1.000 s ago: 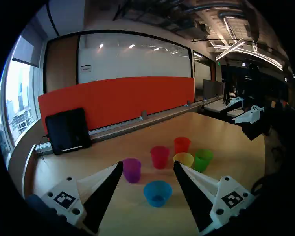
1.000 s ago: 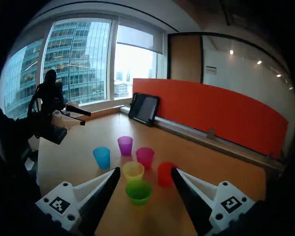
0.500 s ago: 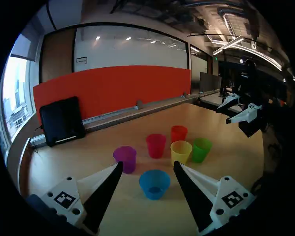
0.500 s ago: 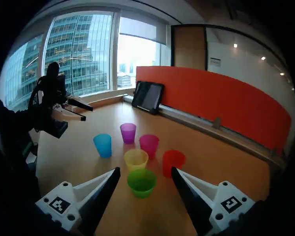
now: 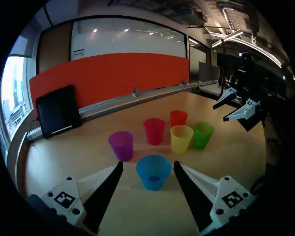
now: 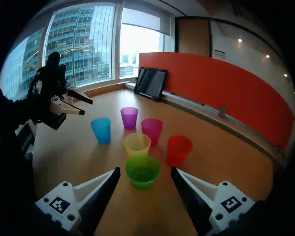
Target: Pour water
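Several plastic cups stand in a cluster on a wooden table (image 5: 69,153). In the left gripper view a blue cup (image 5: 153,172) stands just ahead of my open left gripper (image 5: 147,175), roughly between its fingertips. Behind it are a purple cup (image 5: 121,145), a pink cup (image 5: 154,131), a yellow cup (image 5: 181,138), a red cup (image 5: 178,118) and a green cup (image 5: 203,135). In the right gripper view the green cup (image 6: 142,172) sits just ahead of my open right gripper (image 6: 146,175). Farther off stand the yellow cup (image 6: 137,144), red cup (image 6: 179,150), pink cup (image 6: 152,130), purple cup (image 6: 129,117) and blue cup (image 6: 101,130).
A dark tablet (image 5: 57,111) leans against an orange divider (image 5: 108,78) along the table's far edge. The right gripper (image 5: 242,111) appears far right in the left gripper view. The left gripper (image 6: 63,104) appears at the left in the right gripper view. Large windows (image 6: 80,47) lie behind.
Both grippers have come closer to the cups and lower. The blue cup now sits between the left fingertips, and the green cup nearer the right fingertips. Both stay open.
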A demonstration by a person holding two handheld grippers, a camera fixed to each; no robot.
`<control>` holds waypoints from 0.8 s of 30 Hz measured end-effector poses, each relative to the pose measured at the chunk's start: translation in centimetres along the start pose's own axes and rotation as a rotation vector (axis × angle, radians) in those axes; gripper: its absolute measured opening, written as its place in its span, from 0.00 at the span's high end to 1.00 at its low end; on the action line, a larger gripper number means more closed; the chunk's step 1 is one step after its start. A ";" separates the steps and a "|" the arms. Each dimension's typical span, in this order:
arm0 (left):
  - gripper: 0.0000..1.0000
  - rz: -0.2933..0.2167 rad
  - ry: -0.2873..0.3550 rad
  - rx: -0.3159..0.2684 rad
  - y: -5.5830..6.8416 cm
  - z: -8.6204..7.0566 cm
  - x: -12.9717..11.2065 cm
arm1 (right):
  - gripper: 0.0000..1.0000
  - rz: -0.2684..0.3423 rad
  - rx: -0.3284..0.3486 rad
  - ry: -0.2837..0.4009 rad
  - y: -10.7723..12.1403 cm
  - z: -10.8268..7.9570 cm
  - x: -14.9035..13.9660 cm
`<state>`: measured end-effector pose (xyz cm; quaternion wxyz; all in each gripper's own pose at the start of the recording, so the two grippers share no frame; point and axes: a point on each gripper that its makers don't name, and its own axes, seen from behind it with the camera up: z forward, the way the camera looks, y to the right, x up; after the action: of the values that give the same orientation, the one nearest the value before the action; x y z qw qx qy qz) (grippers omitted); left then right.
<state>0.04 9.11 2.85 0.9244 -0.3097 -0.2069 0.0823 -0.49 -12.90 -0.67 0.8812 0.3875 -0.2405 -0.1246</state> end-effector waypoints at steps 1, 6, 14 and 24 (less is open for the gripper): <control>0.04 0.001 -0.006 0.001 0.0 0.1 -0.3 | 0.00 -0.002 0.001 -0.006 0.0 0.2 -0.3; 0.04 0.002 -0.030 0.000 -0.2 0.4 -1.5 | 0.00 0.000 0.007 -0.025 -0.1 1.0 -1.2; 0.04 -0.001 -0.066 -0.017 -0.2 1.1 -3.1 | 0.00 0.002 0.011 -0.054 -0.1 2.0 -2.5; 0.04 0.016 -0.108 -0.050 0.2 1.9 -4.5 | 0.00 -0.003 0.019 -0.092 0.0 3.5 -4.2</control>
<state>-4.88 9.06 2.60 0.9031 -0.3297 -0.2559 0.1012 -5.89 -13.39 -0.04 0.8653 0.3900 -0.2815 -0.1412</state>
